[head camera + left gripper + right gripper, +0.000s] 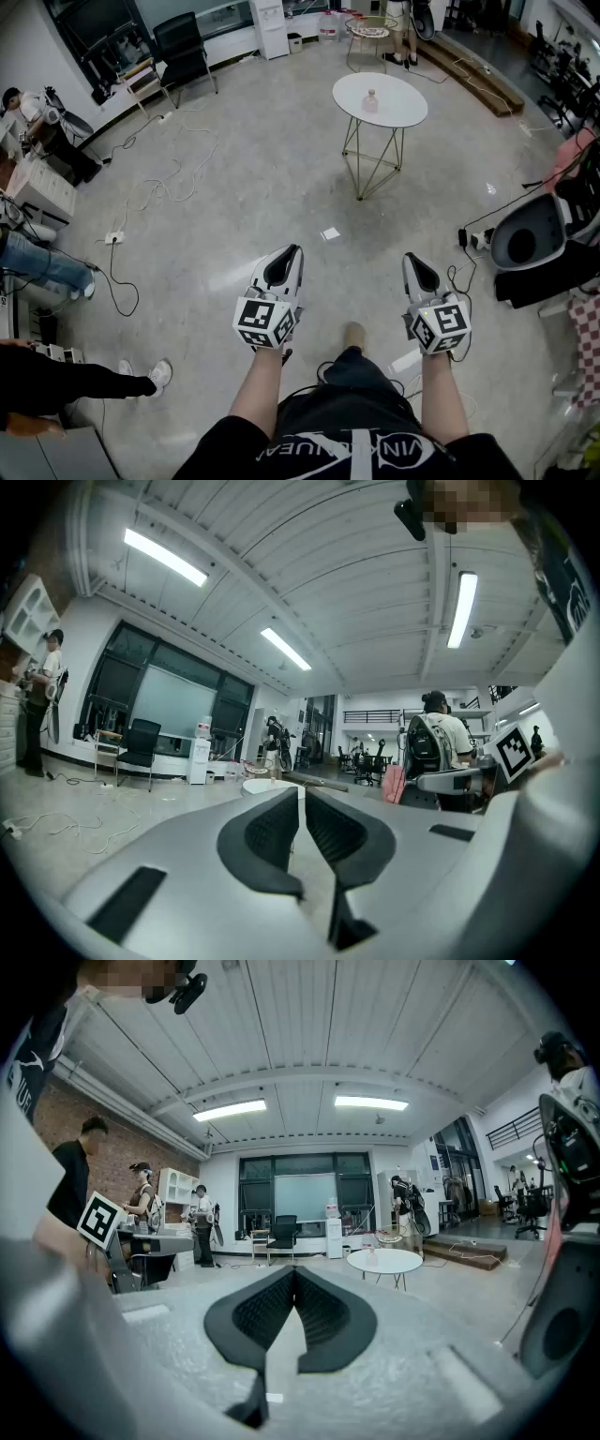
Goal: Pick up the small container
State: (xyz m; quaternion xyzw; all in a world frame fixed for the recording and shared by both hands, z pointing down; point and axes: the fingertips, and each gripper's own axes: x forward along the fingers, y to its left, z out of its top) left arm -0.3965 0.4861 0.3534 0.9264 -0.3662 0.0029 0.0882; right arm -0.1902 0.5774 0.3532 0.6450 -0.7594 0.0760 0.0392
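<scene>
**Head view with both gripper views.** The left gripper [292,250] is held out ahead of the person with its jaws pressed together and nothing between them. In the left gripper view its dark ribbed pads [272,832] stand face to face, with only a thin seam between them. The right gripper [411,257], at the left one's 3 o'clock and level with it, is likewise closed and empty. In the right gripper view its pads [323,1312] meet at the tips. Each gripper carries a marker cube [265,323] at its rear, above a bare forearm [258,389], and both grippers point toward 12 o'clock over the grey floor [262,187].

The small container [371,100], pale pink and upright, stands near the middle of a round white table [398,117] on thin wire legs. It is well apart from both grippers, at about 1 o'clock from the left gripper and 11 o'clock from the right. In the right gripper view the table appears beyond the jaws at roughly 1 o'clock.

Loose cables [164,183] trail across the floor at 10 o'clock and end in a power strip [114,237]. A black office chair [183,47] stands farther off at 11 o'clock, near the wall.
</scene>
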